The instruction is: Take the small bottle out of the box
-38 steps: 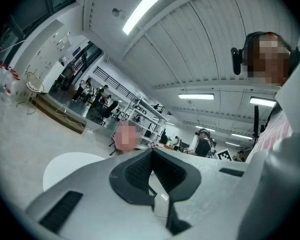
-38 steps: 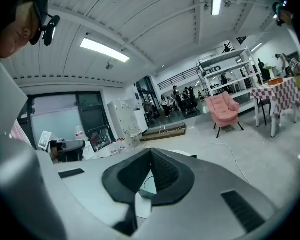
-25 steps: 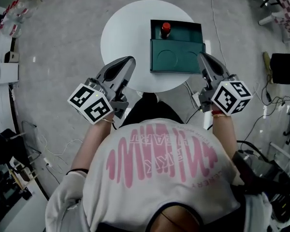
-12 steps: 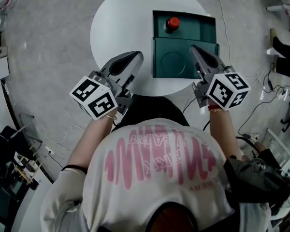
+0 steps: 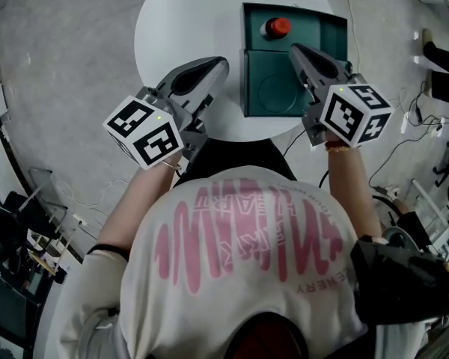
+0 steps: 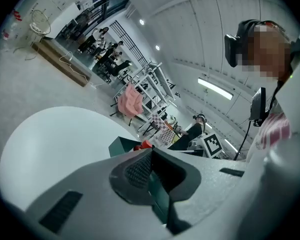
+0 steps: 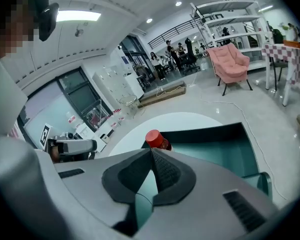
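Note:
A small bottle with a red cap (image 5: 277, 27) stands upright in the far part of the open dark-green box (image 5: 318, 32) on the round white table (image 5: 179, 28). The box's flap (image 5: 273, 88) lies flat toward me. My right gripper (image 5: 293, 48) is shut and empty, its tips over the flap just short of the bottle (image 7: 155, 139). In the right gripper view the cap shows right beyond the right gripper (image 7: 151, 150). My left gripper (image 5: 221, 64) is shut and empty over the table, left of the box. In the left gripper view the left gripper (image 6: 151, 153) points past the box (image 6: 121, 145).
The table's near edge runs just under both grippers, with my torso behind it. Cables and furniture legs (image 5: 434, 103) lie on the floor to the right. Dark shelving (image 5: 15, 230) stands at the lower left. A pink armchair (image 7: 231, 64) stands far beyond the table.
My right gripper has moved forward over the box's flap, closer to the bottle. The left gripper has crept forward over the table. Both stay shut.

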### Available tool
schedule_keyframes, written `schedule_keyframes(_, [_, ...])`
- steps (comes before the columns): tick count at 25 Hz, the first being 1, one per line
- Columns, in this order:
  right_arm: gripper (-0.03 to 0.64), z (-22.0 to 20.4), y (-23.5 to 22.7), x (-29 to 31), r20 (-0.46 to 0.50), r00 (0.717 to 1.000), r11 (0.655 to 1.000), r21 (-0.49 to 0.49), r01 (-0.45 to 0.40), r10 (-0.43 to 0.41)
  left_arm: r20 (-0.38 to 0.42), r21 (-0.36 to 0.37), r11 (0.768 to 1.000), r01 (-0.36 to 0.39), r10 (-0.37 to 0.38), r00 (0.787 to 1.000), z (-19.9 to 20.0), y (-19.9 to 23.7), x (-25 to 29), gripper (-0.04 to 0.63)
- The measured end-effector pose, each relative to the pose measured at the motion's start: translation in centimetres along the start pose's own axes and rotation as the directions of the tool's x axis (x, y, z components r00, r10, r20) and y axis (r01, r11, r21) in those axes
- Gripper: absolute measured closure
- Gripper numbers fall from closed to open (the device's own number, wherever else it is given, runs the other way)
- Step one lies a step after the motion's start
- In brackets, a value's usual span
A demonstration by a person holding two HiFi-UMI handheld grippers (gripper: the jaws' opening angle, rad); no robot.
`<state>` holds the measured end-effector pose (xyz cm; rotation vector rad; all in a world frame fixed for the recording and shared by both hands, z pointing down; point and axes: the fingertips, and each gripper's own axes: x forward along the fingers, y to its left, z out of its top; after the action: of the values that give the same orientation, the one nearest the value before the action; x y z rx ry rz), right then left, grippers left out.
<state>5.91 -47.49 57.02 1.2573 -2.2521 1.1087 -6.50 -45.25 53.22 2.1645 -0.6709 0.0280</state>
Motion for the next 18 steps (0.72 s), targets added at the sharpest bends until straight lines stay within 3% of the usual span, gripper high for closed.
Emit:
schedule_keyframes(6, [0.606, -0.1, 0.1, 0.9, -0.041, 0.999, 0.999, -0.047, 0.009, -0.011, 0.036, -0.006, 1.0, -0.023, 0.023, 0.999, 1.8, 1.0, -0.8, 0.588])
schedule_keyframes(9, [0.485, -0.2, -0.6, 0.7, -0.066, 0.997, 0.998, -0.058, 0.026, -0.03, 0.046, -0.004, 1.0, -0.013, 0.013, 0.999, 2.7, 0.7, -1.0, 0.588])
schedule_keyframes(14, [0.428, 1.2, -1.8, 0.2, -0.024, 0.999, 0.999, -0.009, 0.031, -0.031, 0.052, -0.021, 1.0, -0.015, 0.016, 0.999, 2.8, 0.9, -1.1, 0.588])
schedule_keyframes(18, [0.41, 2.2, -0.9, 1.1, -0.023, 1.0, 0.999, -0.039, 0.015, -0.016, 0.061, -0.028, 1.0, -0.005, 0.007, 0.998, 3.0, 0.8, -1.5, 0.588])
